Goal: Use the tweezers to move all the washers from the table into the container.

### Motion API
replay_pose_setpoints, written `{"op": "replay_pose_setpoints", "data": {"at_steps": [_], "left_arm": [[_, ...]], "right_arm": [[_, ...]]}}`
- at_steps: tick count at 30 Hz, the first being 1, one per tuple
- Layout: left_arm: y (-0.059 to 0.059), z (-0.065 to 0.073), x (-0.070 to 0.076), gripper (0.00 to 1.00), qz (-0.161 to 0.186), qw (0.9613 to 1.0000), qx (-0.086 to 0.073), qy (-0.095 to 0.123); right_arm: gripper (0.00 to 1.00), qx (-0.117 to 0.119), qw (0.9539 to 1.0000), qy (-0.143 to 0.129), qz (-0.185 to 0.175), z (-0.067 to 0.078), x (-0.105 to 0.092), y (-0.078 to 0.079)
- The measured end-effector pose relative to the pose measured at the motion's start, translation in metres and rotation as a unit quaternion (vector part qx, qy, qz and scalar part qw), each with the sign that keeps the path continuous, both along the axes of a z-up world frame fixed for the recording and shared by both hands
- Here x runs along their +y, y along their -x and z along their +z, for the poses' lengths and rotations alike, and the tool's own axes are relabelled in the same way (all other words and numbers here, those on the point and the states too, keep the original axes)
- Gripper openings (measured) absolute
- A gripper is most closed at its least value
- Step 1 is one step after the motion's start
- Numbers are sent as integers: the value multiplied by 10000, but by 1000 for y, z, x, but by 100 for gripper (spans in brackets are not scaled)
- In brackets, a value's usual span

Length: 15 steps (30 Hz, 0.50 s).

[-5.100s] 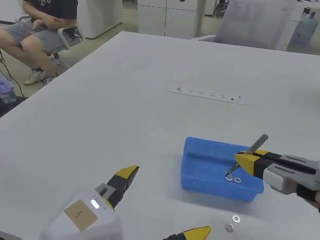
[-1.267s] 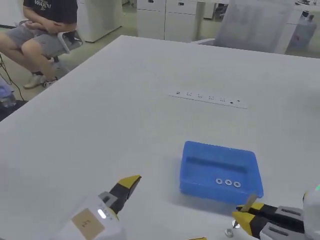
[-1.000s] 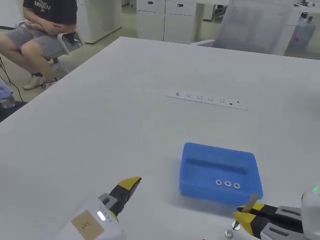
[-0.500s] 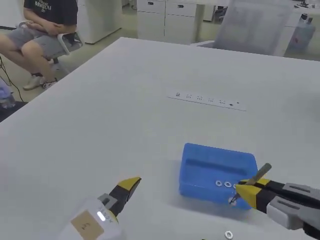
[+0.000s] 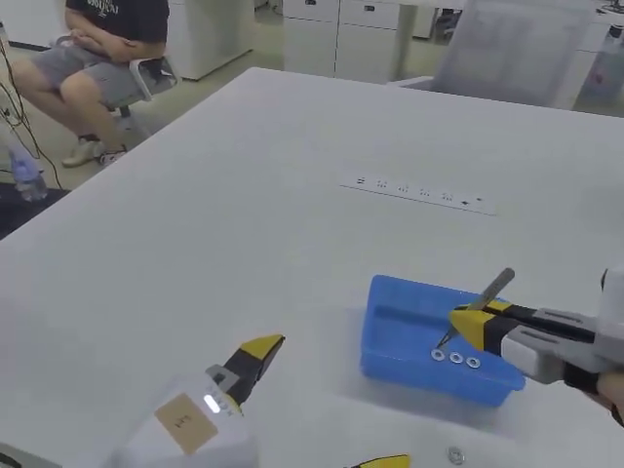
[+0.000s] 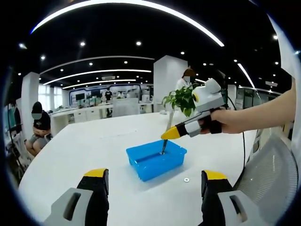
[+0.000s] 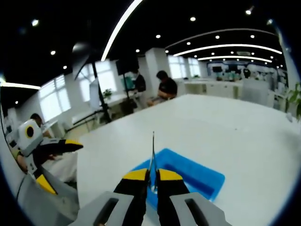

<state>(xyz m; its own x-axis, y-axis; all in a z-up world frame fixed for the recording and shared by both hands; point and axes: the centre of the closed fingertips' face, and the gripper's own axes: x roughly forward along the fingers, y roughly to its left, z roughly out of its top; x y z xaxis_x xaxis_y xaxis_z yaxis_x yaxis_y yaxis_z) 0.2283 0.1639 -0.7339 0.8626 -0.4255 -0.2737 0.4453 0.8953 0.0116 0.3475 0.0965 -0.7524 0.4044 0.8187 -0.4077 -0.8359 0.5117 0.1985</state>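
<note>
A blue container (image 5: 434,336) sits near the table's front right with three washers (image 5: 455,359) inside. My right gripper (image 5: 460,320) is shut on the tweezers (image 5: 476,300), whose tip hangs over the container just above those washers. Whether the tip holds a washer is too small to tell. One loose washer (image 5: 455,454) lies on the table in front of the container. In the right gripper view the tweezers (image 7: 153,155) point down at the container (image 7: 197,176). My left gripper (image 5: 322,405) hovers open at the front left, holding nothing, and faces the container (image 6: 155,162) and the loose washer (image 6: 186,179).
A white power strip (image 5: 419,192) lies across the table beyond the container. A person sits on a chair (image 5: 107,58) off the far left corner, near a water bottle (image 5: 27,175). An office chair (image 5: 507,49) stands behind the table.
My right gripper rose with the tweezers from the table in front of the container to above its inside. One of two loose washers is gone from the table. The left gripper stayed put.
</note>
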Motion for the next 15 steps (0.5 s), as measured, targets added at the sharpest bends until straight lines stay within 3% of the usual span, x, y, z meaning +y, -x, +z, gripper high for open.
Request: {"op": "replay_pose_setpoints", "data": {"at_steps": [9,15], "left_arm": [[0,1,-1,82,-6,10000,0,9],[0,1,0,82,-1,10000,-2,-3]], "right_arm": [[3,478,9986,-54,-208,-23,6,-24],[3,697,9972,94,-241,-44,8,-35]]}}
